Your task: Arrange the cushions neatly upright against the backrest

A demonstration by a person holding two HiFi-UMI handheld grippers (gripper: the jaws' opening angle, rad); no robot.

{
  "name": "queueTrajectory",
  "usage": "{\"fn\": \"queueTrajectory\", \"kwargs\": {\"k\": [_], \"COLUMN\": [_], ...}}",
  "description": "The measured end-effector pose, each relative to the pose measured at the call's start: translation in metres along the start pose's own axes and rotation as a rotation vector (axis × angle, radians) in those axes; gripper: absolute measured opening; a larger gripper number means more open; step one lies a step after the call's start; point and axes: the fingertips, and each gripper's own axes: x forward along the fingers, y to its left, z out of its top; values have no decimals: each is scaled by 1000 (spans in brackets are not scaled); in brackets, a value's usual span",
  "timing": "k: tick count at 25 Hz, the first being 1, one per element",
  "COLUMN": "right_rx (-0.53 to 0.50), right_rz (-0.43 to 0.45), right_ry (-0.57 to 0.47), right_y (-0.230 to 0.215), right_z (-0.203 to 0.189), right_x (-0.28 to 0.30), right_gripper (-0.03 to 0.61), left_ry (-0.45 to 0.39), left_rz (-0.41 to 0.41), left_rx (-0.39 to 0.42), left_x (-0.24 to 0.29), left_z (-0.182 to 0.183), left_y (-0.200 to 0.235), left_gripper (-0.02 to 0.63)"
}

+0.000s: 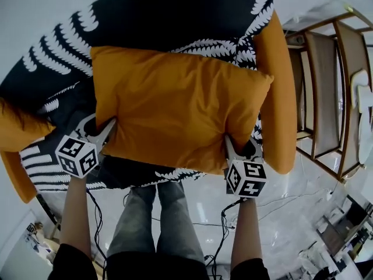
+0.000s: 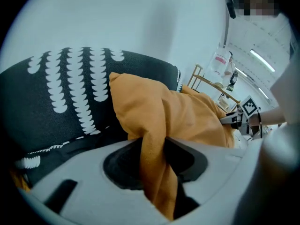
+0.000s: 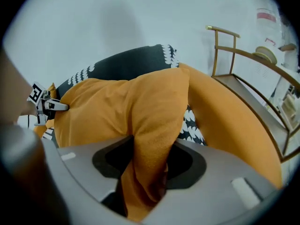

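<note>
Gripping: your left gripper, jaws clenched on the cushion at its lower-left corner.
Right gripper: jaws clenched on the lower-right corner.
Cushion place: orange, centre frame, over the black sofa.

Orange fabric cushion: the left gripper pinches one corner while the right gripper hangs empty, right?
No. The right gripper is not empty: the right gripper view shows it shut on another corner of the orange fabric cushion. The left gripper does pinch its corner.
</note>
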Motion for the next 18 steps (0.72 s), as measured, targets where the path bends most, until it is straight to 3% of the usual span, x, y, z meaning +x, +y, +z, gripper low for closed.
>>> {"fn": "queueTrajectory", "kwargs": {"k": [10, 18], "right_rx": [-105, -201], "right_rz": [39, 74], "right_ry": [-156, -238], "right_y": [34, 64], "right_z": [72, 132], "right_x": [-22, -19], "right_gripper": [224, 225], "left_ry": [-167, -247], "left_rz": [114, 197], "left_rx": [-6, -36], "left_x": [-61, -96], "left_z": [35, 59], "left_y": [12, 33], "left_gripper": [147, 149]}}
